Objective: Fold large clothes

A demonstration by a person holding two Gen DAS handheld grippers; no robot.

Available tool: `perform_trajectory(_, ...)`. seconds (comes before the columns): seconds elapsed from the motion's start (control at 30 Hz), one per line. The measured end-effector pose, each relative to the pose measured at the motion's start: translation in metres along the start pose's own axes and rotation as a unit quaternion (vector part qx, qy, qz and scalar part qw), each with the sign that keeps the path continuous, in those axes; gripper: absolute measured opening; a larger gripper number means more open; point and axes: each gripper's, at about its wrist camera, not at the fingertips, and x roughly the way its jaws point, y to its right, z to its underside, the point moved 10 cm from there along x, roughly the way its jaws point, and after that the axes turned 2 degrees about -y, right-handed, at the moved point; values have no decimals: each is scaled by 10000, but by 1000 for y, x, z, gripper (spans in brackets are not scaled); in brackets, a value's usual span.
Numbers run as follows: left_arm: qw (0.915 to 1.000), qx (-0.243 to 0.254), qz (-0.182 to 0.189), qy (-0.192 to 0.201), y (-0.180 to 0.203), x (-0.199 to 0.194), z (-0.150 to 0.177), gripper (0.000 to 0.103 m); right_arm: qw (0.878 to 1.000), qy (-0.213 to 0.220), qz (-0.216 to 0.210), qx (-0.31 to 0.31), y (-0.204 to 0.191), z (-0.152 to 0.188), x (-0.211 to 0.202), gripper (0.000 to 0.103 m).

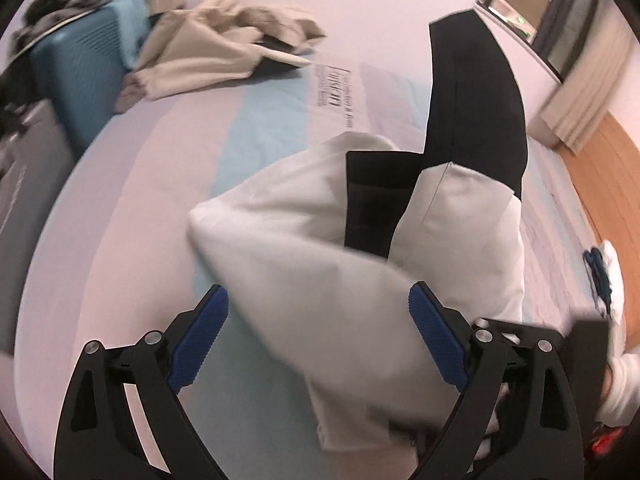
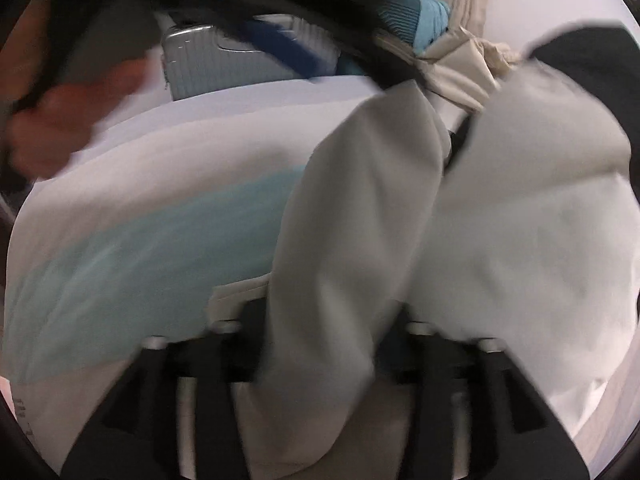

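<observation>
I see both my left gripper (image 1: pixel 318 330) and right gripper (image 2: pixel 320 344) open around the jacket (image 1: pixel 304 232); it's soft, limp, probably light, so I'd pinch its hem

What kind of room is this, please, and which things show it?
Most likely a bedroom. The clothes lie on a wide bed with a pale pink and light blue sheet, cream curtains hang beside a dark-framed window, and a blue ribbed hard-shell suitcase stands at the bedside.
</observation>
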Motion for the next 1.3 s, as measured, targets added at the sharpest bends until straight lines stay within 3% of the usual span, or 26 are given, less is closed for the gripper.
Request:
perform_trajectory(0.07, 9998, -70, 101, -128, 1, 12, -5, 90, 9995, 146, 156, -228, -11, 3, -20, 80)
perform_trajectory(0.17, 9994, -144, 84, -294, -5, 29, -7, 90, 9985, 325, 310, -306, -16, 13, -58, 80)
perform_trajectory(0.27, 9994, -93, 32, -344, -7, 34, -4, 90, 9979, 505, 400, 29, 4, 17, -98, 80)
perform_trajectory(0.33, 9991, -147, 62, -396, -9, 39, -4, 90, 9947, 575, 637, 559, 50, 14, -124, 80)
perform_trajectory(0.47, 9984, -351, 35, -436, -12, 37, 6, 90, 9806, 382, 1172, 1522, 151, 7, -126, 80)
perform_trajectory(0.57, 9975, -536, 81, -453, -15, 35, 12, 90, 9713, 264, 1090, 2097, 201, -2, -108, 71)
perform_trajectory(0.63, 9975, -514, 76, -468, -15, 35, 16, 90, 9711, 85, 476, 2338, 200, -9, -80, 65)
perform_trajectory(0.67, 9977, -472, 32, -483, -15, 37, 16, 90, 9702, 9, 378, 2394, 196, -10, -67, 63)
perform_trajectory(0.8, 9977, -469, -75, -494, -18, 33, 17, 89, 9716, -108, 201, 2354, 181, -13, -35, 64)
perform_trajectory(0.9, 9987, -426, -71, -280, -15, 12, 9, 90, 9691, -189, 23, 2458, 171, -9, -16, 64)
perform_trajectory(1.0, 9990, -385, 215, -73, -1, -4, -5, 90, 9699, -278, -133, 2417, 163, -6, 0, 64)
perform_trajectory(1.1, 9993, -183, 329, -85, 11, 8, -22, 91, 9707, -483, -319, 2331, 157, 2, 22, 65)
perform_trajectory(1.17, 9991, -199, 336, -162, 11, 21, -28, 91, 9691, -422, -408, 2395, 158, 4, 21, 65)
perform_trajectory(1.3, 9983, -317, 469, -169, 18, 33, -49, 90, 9618, -121, -372, 2710, 166, 6, -21, 63)
